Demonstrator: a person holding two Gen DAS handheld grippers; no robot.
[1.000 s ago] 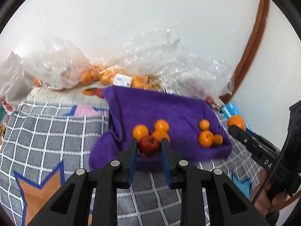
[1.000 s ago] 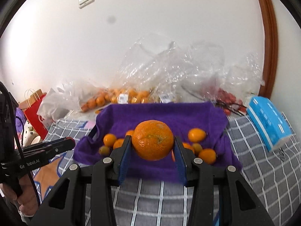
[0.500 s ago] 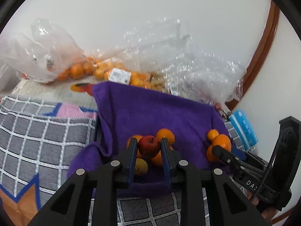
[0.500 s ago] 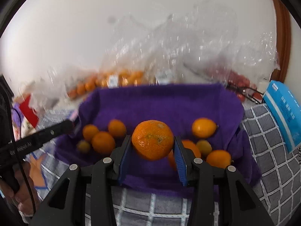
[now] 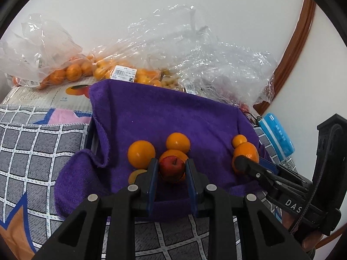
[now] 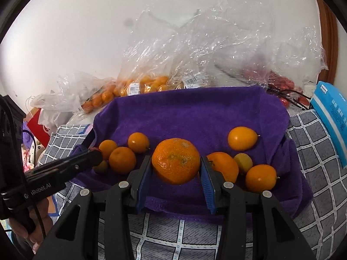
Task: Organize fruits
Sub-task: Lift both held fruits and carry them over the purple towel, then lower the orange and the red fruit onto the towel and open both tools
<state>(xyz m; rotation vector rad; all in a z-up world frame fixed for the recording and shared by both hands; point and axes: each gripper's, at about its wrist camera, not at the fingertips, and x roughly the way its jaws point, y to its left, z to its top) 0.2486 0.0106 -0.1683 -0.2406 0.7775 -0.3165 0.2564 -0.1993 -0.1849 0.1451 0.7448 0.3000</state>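
the left gripper (image 5: 171, 170) points forward and down, its blue pads clamped on a small red fruit (image 5: 172, 166). the right gripper (image 6: 175, 171) tilts down likewise, pads pressed against a large orange (image 6: 175, 160).

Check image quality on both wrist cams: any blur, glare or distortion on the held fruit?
Left wrist view: sharp, the red apple in the left gripper in focus; strong fisheye bending, dark corners; plastic bags glint. Right wrist view: also sharp, the large orange in the right gripper evenly lit, no blown highlights; same fisheye warp, white wall bright but not clipped.
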